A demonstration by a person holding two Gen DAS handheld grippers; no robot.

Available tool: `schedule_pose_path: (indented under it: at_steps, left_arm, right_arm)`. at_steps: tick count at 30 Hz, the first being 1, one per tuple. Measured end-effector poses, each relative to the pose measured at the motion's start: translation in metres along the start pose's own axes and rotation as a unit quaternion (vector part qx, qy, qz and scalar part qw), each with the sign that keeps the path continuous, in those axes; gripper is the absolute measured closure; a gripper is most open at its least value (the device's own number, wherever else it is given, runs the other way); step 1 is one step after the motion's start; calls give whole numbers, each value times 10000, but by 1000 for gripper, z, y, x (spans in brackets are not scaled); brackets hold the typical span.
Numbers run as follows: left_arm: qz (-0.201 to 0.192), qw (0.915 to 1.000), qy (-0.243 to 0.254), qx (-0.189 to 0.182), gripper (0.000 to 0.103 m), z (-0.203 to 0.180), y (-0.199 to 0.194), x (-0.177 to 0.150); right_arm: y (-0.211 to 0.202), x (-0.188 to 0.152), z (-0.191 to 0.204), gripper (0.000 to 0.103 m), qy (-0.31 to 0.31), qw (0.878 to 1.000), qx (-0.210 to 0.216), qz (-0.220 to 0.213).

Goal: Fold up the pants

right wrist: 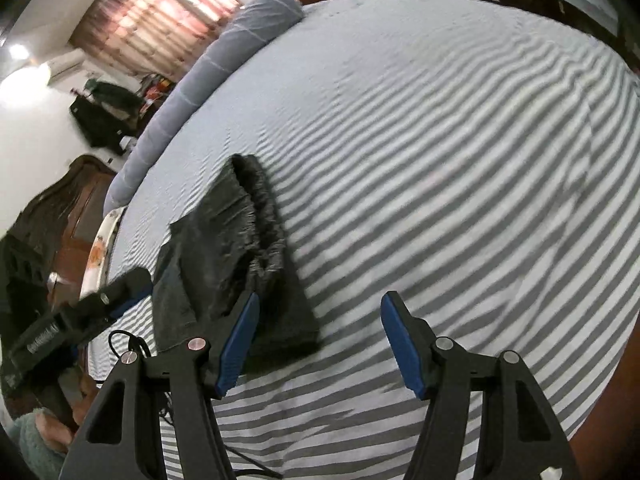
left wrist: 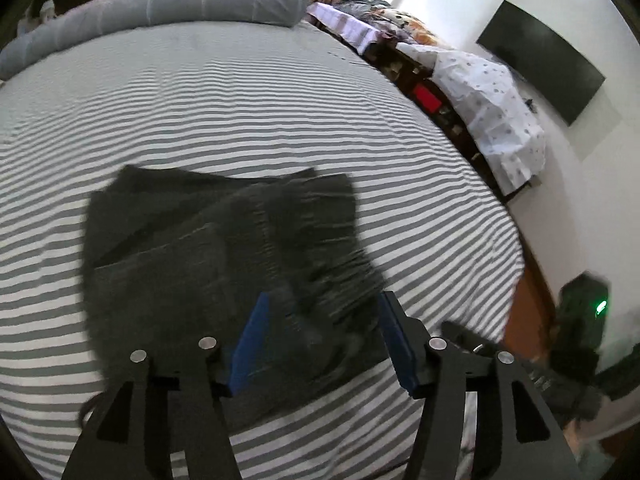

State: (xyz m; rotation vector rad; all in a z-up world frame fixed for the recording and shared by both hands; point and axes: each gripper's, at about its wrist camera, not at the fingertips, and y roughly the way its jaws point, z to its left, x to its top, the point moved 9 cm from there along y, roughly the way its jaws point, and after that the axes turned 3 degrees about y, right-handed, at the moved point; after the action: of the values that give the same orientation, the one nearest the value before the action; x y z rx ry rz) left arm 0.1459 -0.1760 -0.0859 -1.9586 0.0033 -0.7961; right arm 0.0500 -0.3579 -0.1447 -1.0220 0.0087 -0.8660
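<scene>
The dark grey pants (left wrist: 216,256) lay folded into a compact stack on the grey-and-white striped bedsheet (left wrist: 240,112), filling the lower centre of the left wrist view. The left gripper (left wrist: 316,344) hung over the near edge of that stack with its blue pads (left wrist: 250,344) standing apart; cloth showed between them, blurred, and seemed to lie loose rather than pinched, so the tongs read as released. In the right wrist view the pants (right wrist: 236,264) sat left of centre, gathered waistband uppermost, with the folded layers below it. The right gripper (right wrist: 320,340) was released too, nothing but striped sheet between its pads, its left pad (right wrist: 236,344) overlapping the lower right corner of the stack in the picture. The other gripper's black body (right wrist: 84,312) reached in from the left edge. A long grey bolster (left wrist: 160,4) ran along the top of the bed, and a dark wall panel (left wrist: 540,76) hung at upper right
</scene>
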Motion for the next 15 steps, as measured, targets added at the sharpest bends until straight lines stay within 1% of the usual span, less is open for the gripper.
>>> schedule_pose_path:
  at_steps: [2, 3, 6, 9, 12, 15]
  left_arm:
    - [31, 9998, -77, 191, 44, 17, -2, -6]
    - [70, 9993, -177, 336, 44, 32, -3, -13]
    - [189, 9961, -551, 665, 44, 71, -6, -30]
    - [259, 9924, -723, 965, 44, 94, -5, -43]
    - [313, 9905, -775, 1092, 44, 111, -5, -52]
    - [363, 9900, -807, 1103, 44, 122, -4, -59]
  right_arm:
    - [0, 0, 15, 41, -206, 9998, 80, -3]
    - [2, 0, 25, 41, -331, 9994, 122, 8]
    - [11, -2, 52, 46, -613, 9977, 256, 103]
    - [31, -3, 71, 51, -715, 9964, 342, 293]
    - [47, -4, 77, 54, -692, 9962, 306, 429]
    - [64, -1, 75, 56, -648, 9965, 120, 512]
